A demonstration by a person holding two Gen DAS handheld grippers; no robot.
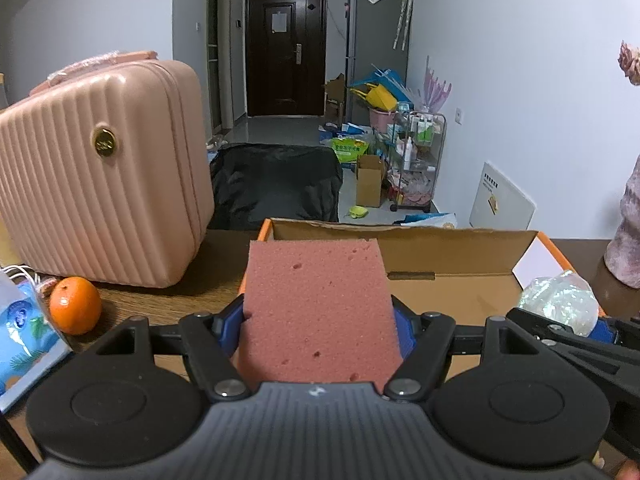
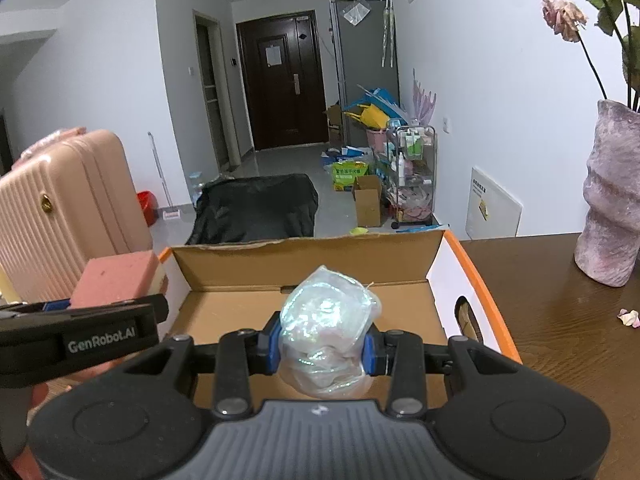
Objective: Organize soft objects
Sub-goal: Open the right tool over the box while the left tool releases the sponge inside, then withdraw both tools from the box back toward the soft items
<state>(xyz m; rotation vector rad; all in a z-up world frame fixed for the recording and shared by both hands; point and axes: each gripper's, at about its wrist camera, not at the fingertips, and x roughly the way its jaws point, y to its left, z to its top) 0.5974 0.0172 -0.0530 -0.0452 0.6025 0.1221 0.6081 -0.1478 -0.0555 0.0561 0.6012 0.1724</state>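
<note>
Left hand-held gripper [image 1: 320, 330]: clamped on a pink sponge [image 1: 318, 308], its blue pads pressing the sponge's two sides; jaws about half apart.
Right hand-held gripper [image 2: 322, 350]: closed on a shiny bag [image 2: 328, 328], narrow gap, blue pads pinching the crinkled film on both sides.
Sponge: held up over the near left corner of the box [image 1: 452, 280], its far end tilted upward; in the right wrist view it shows at the left, above the left gripper's black finger.
Bag: clear, iridescent, bunched into a ball; held above the box's open floor, near the middle; in the left wrist view it appears at the right edge.
Box: open cardboard, orange rim, brown inside, standing on the dark wood counter [image 2: 560, 340]; bare floor showing.
Suitcase [image 1: 100, 168]: pink, ribbed, upright on the counter left of the box.
Orange [image 1: 75, 306]: on the counter just before the suitcase, beside a blue pack [image 1: 24, 328].
Vase [image 2: 612, 196]: mauve, on the counter right of the box, well apart; a petal [image 2: 629, 317] lies near it.
</note>
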